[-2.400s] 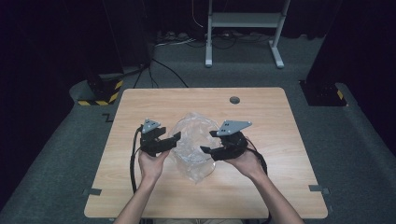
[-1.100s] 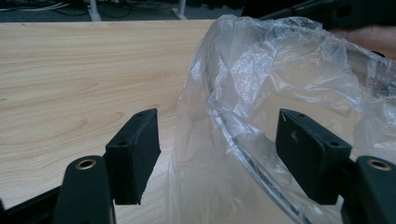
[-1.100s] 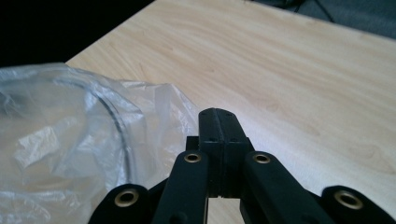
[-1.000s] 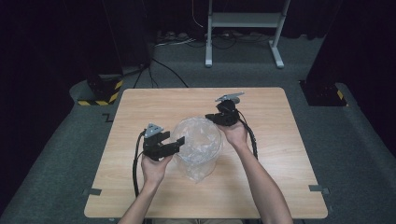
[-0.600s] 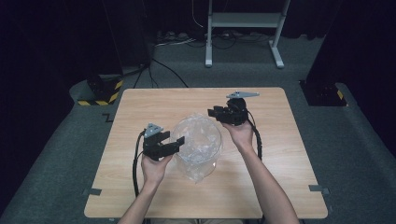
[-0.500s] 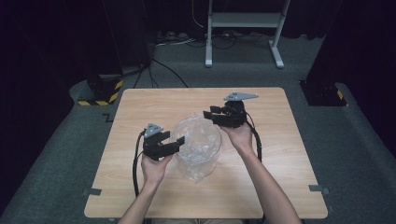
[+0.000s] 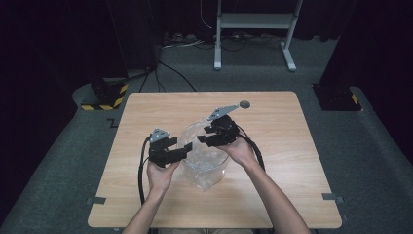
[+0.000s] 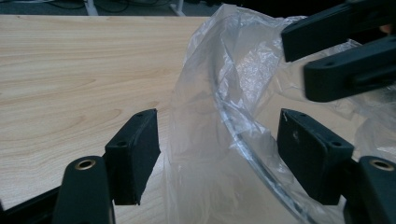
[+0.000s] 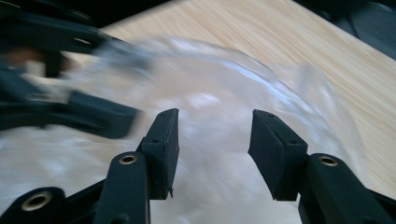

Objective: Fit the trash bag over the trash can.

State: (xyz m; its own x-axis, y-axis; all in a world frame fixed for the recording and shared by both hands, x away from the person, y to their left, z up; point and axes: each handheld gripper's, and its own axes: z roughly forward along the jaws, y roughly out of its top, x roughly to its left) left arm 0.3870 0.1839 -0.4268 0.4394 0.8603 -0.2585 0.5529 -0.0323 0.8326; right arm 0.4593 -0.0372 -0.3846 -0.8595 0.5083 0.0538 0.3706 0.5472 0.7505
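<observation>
A crumpled clear plastic bag sits mid-table, draped over what looks like a clear round container whose rim shows through the film. My left gripper is at the bag's left side and open; in the left gripper view its jaws stand wide on either side of the film and the rim. My right gripper hovers over the bag's far right edge, pointing left, open. In the right gripper view nothing is pinched, and the bag lies blurred beneath.
The wooden table has bare room all around the bag. A small dark round spot lies near its far edge. Black cables trail from both grippers off the near edge. A white metal stand is on the floor beyond.
My right gripper has come from the bag's far right corner toward me and leftward, over the bag's top. The left gripper has stayed in place, open.
</observation>
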